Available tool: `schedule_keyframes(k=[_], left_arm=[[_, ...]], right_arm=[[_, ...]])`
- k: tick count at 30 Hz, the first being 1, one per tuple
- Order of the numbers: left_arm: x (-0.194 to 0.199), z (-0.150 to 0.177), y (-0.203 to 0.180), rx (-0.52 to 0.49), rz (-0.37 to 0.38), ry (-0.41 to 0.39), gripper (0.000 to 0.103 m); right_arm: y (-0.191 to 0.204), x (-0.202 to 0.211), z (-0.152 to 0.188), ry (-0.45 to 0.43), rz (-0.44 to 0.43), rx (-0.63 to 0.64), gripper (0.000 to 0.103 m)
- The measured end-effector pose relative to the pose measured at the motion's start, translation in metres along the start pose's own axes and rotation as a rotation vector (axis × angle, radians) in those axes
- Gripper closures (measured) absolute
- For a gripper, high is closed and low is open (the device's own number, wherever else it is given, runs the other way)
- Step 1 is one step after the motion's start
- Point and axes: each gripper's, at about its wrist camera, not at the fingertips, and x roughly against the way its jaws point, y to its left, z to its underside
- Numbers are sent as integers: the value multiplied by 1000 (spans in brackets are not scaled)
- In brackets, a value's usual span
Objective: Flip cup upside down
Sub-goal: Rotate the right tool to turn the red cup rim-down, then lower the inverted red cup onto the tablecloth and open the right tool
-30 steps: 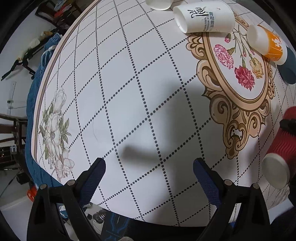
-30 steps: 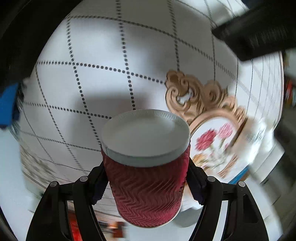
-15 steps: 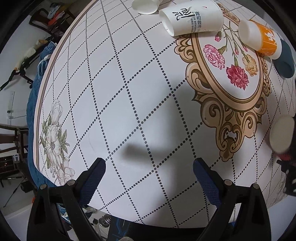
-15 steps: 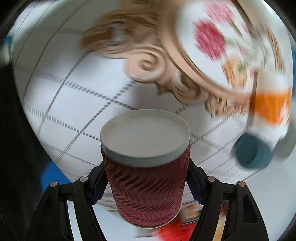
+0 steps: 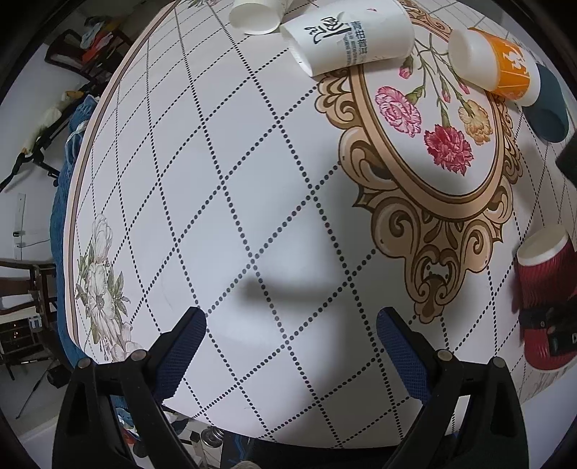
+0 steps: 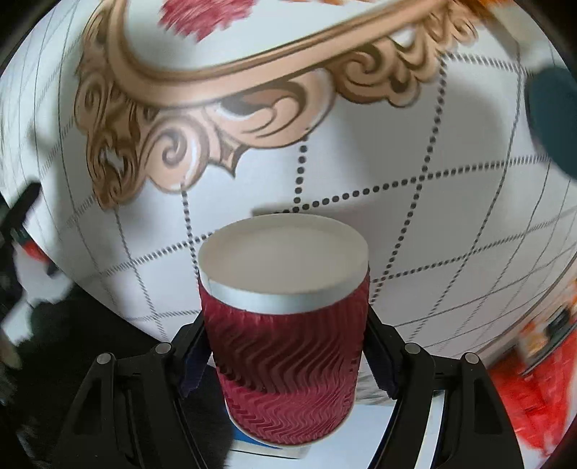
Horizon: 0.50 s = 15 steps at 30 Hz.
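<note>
My right gripper [image 6: 285, 357] is shut on a dark red ribbed paper cup [image 6: 285, 353], with its white flat base pointing away from the camera toward the table. In the left wrist view the same red cup [image 5: 544, 299] shows at the right edge, base up and tilted, with the right gripper's black body across it. I cannot tell whether its rim touches the table. My left gripper [image 5: 290, 350] is open and empty, hovering above the patterned tablecloth [image 5: 252, 180] near the front edge.
A large white printed cup [image 5: 346, 36] lies on its side at the back, with a smaller white cup [image 5: 256, 14] behind it. An orange cup [image 5: 494, 65] and a dark teal cup [image 5: 548, 108] lie at the back right. The table edge runs along the left and front.
The right gripper has swung and turned with the red cup, which now stands nearer base-up at the right edge. The left gripper has drifted slightly; it stays open.
</note>
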Motion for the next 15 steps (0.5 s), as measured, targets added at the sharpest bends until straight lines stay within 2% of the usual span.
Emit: schedule_keyframes(k=[4, 7, 10, 12, 14, 15], left_arm=[[4, -3, -10, -13, -3, -3, 6], [5, -5, -15, -21, -5, -4, 6], [7, -7, -20, -27, -8, -5, 6], [9, -6, -24, -31, -8, -8, 6], [12, -8, -30, -38, -9, -11, 6], [13, -8, -31, -41, -10, -13, 6]], right_arm=[[-20, 11, -15, 10, -33, -52, 25], [-56, 26, -26, -8, -29, -61, 25], [-65, 47, -38, -21, -34, -66, 25], [-73, 52, -30, -37, -30, -66, 27], [-60, 68, -6, -75, -18, -62, 27], [-61, 74, -5, -98, -17, -62, 28]])
